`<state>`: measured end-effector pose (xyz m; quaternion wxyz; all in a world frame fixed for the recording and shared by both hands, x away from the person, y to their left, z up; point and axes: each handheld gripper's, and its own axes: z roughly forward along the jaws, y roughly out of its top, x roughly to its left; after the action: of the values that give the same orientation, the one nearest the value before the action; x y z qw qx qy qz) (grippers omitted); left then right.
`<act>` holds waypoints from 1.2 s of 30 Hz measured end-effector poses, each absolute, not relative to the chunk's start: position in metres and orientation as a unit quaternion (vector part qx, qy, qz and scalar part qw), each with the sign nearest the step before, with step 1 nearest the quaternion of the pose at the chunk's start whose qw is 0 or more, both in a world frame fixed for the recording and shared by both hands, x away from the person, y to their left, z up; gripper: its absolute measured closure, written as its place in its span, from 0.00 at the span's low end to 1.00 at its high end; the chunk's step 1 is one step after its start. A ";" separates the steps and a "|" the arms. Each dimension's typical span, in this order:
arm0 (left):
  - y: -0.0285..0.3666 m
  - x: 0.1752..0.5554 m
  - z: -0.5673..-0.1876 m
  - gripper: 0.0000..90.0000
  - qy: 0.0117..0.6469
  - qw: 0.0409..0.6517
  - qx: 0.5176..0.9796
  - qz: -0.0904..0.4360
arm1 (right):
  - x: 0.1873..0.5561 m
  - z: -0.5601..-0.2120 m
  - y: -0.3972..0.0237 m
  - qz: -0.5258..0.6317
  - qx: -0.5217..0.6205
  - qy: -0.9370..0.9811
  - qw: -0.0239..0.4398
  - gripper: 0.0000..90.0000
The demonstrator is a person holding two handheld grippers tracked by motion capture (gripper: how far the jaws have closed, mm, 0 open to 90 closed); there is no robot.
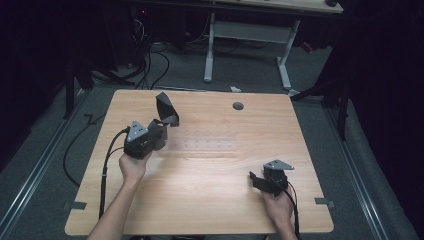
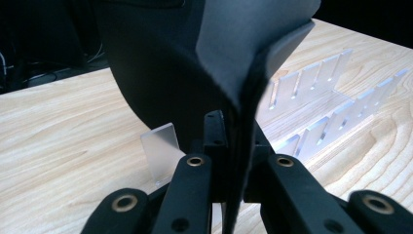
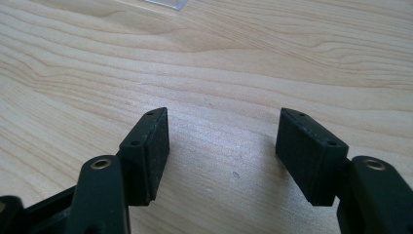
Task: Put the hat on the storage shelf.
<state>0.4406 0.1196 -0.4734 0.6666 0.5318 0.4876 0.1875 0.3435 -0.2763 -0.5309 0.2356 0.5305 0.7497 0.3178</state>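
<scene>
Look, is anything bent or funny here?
Yes: the black sheet pinched in the left gripper is folded and curls up instead of lying flat. The clear rack stands straight on the table.

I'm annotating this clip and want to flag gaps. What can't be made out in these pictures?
- Black sheet: the left gripper view's top edge cuts it off, so its full shape is unclear.
- Clear slotted rack: the sheet hides its near end in the left gripper view; in the high view it is too faint to trace.
- Clear piece: cut off by the right gripper view's top edge.
- Floor clutter beyond the table: too dark.
</scene>
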 end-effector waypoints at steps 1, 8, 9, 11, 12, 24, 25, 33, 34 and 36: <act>0.120 0.440 -0.474 0.94 0.487 0.665 0.534 0.188 | 0.343 -0.531 -0.276 0.318 0.530 0.750 0.236 0.41; 0.125 0.440 -0.478 0.88 0.512 0.649 0.534 0.178 | 0.343 -0.531 -0.276 0.318 0.531 0.750 0.236 0.41; 0.126 0.439 -0.479 0.88 0.514 0.649 0.533 0.178 | 0.343 -0.531 -0.276 0.318 0.531 0.750 0.236 0.41; 0.128 0.438 -0.481 0.86 0.520 0.647 0.529 0.176 | 0.343 -0.531 -0.276 0.318 0.531 0.750 0.236 0.41; 0.129 0.437 -0.482 0.82 0.523 0.646 0.527 0.176 | 0.343 -0.531 -0.276 0.318 0.531 0.750 0.236 0.41; 0.146 0.416 -0.489 0.46 0.557 0.622 0.527 0.158 | 0.343 -0.531 -0.276 0.318 0.531 0.750 0.236 0.41; 0.147 0.413 -0.490 0.45 0.559 0.621 0.527 0.154 | 0.343 -0.531 -0.276 0.318 0.531 0.750 0.236 0.41; 0.155 0.386 -0.494 0.42 0.560 0.612 0.535 0.160 | 0.343 -0.531 -0.276 0.318 0.531 0.750 0.236 0.41; 0.155 0.384 -0.495 0.42 0.560 0.609 0.538 0.161 | 0.343 -0.531 -0.276 0.318 0.531 0.750 0.236 0.41; 0.155 0.380 -0.501 0.42 0.560 0.597 0.550 0.163 | 0.343 -0.531 -0.276 0.318 0.531 0.750 0.236 0.41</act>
<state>0.3799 0.1550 -0.5008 0.5971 0.5503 0.5604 0.1631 0.3434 -0.2762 -0.5309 0.2358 0.5306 0.7496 0.3177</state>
